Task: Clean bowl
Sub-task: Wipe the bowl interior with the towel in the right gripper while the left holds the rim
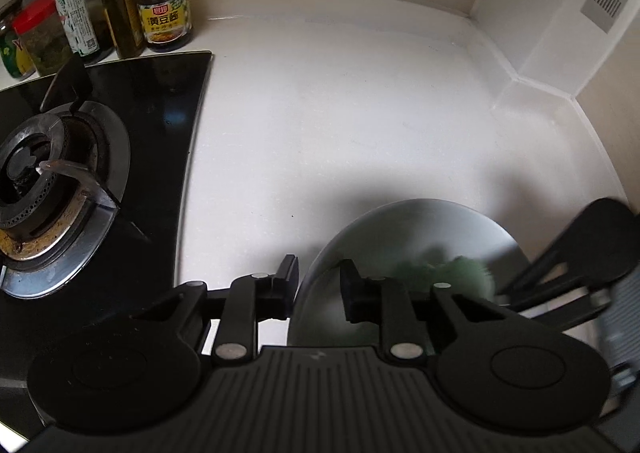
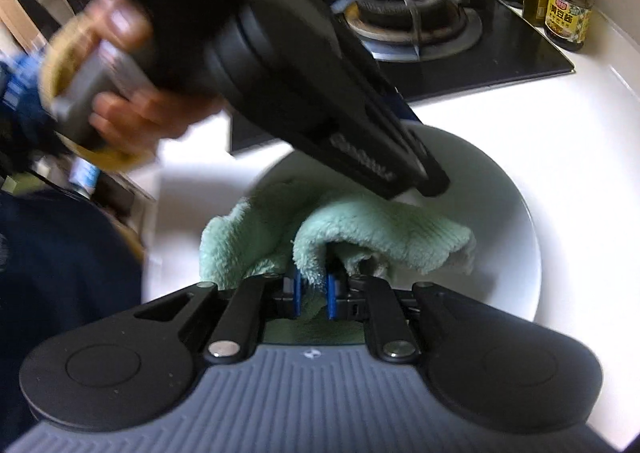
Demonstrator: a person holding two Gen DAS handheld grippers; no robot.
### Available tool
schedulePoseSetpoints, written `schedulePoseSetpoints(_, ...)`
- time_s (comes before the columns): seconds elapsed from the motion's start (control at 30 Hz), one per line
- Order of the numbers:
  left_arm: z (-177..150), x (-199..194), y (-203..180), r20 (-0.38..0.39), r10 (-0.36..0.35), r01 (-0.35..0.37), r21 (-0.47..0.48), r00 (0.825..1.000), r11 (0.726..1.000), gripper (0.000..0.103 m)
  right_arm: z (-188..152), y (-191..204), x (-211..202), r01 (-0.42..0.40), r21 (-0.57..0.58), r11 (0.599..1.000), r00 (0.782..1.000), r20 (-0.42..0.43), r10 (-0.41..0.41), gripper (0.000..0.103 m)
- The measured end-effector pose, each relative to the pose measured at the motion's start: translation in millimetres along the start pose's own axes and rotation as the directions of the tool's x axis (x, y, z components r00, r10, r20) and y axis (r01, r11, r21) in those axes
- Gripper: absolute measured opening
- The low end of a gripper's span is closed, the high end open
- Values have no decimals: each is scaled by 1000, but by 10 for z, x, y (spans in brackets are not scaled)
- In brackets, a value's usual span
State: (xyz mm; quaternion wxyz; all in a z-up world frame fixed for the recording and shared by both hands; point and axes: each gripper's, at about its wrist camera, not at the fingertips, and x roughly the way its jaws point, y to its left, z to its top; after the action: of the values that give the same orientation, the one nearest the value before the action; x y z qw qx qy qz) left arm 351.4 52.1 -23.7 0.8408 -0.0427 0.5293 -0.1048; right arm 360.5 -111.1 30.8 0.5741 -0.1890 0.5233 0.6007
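A white bowl (image 2: 508,221) sits on the white counter; in the left wrist view it (image 1: 420,229) is at lower right. My left gripper (image 1: 318,285) has its jaws on either side of the bowl's near rim, one finger outside and one inside, holding it. My right gripper (image 2: 314,289) is shut on a light green cloth (image 2: 360,229) that lies inside the bowl. In the left wrist view the cloth (image 1: 460,273) shows blurred in the bowl. The left gripper (image 2: 424,177) reaches over the bowl's far rim in the right wrist view.
A black gas stove with burner (image 1: 44,169) lies left of the bowl. Sauce jars and bottles (image 1: 164,9) stand at the back by the wall. A tiled wall corner with vents (image 1: 560,13) bounds the counter on the right.
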Motion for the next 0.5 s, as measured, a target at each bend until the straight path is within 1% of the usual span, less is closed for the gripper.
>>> schedulePoseSetpoints(0.03,7,-5,42,-11,-17,17,-20,1000,1000,23,-41,-3,-116,-17,26,1000,999,39,16,11)
schedulePoseSetpoints(0.07,17,-14,108,-27,-43,42,-50,999,998,21,-91,-5,-281,-27,60,998,995,99,21,11)
schedulePoseSetpoints(0.1,22,-25,155,-37,-61,58,-70,997,996,18,-119,19,-363,-8,80,997,992,128,-3,11)
schedulePoseSetpoints(0.13,16,-41,192,-46,-73,68,-88,996,994,18,-146,42,-495,76,123,989,982,160,-95,11)
schedulePoseSetpoints(0.17,0,-60,233,-56,-82,75,-109,995,991,16,-140,84,-485,184,116,976,971,135,-199,11)
schedulePoseSetpoints(0.2,-18,-79,262,-62,-87,79,-124,994,989,15,-134,126,-475,289,105,951,947,110,-300,11)
schedulePoseSetpoints(0.23,-44,-105,269,-63,-83,74,-127,995,989,15,-126,168,-459,390,91,916,914,87,-397,11)
schedulePoseSetpoints(0.27,-73,-136,274,-65,-73,64,-128,995,990,14,-100,200,-349,464,56,884,882,67,-467,11)
schedulePoseSetpoints(0.3,-92,-162,276,-65,-66,57,-128,996,990,13,-69,218,-221,504,42,863,861,53,-506,11)
schedulePoseSetpoints(0.37,-116,-219,280,-57,-59,51,-122,997,991,11,-22,296,18,567,-28,824,824,46,-565,11)
schedulePoseSetpoints(0.4,-118,-235,283,-55,-59,52,-120,997,991,11,-11,342,87,588,-65,806,809,43,-587,11)
schedulePoseSetpoints(0.5,-112,-240,298,-58,-65,58,-110,996,992,10,30,426,510,667,-228,709,730,8,-684,11)
